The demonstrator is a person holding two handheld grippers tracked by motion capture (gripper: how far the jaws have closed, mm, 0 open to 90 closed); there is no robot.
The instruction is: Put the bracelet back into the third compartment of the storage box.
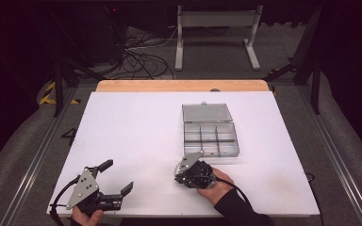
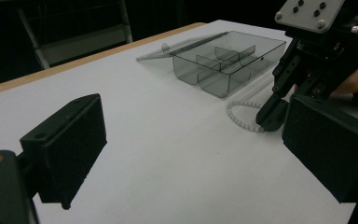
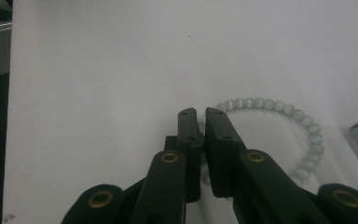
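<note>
The bracelet [image 3: 279, 122] lies flat on the tabletop [image 1: 136, 136], just in front of the open box [image 1: 210, 136], presumably to be stowed there. It is pinched at its near side by the right tool [image 3: 199, 114], jaws together. The left tool [image 1: 118, 176] is held apart, idle, well clear.

One bead bracelet [image 3: 303, 140], one clear compartment box [image 1: 210, 139], two grippers.
</note>
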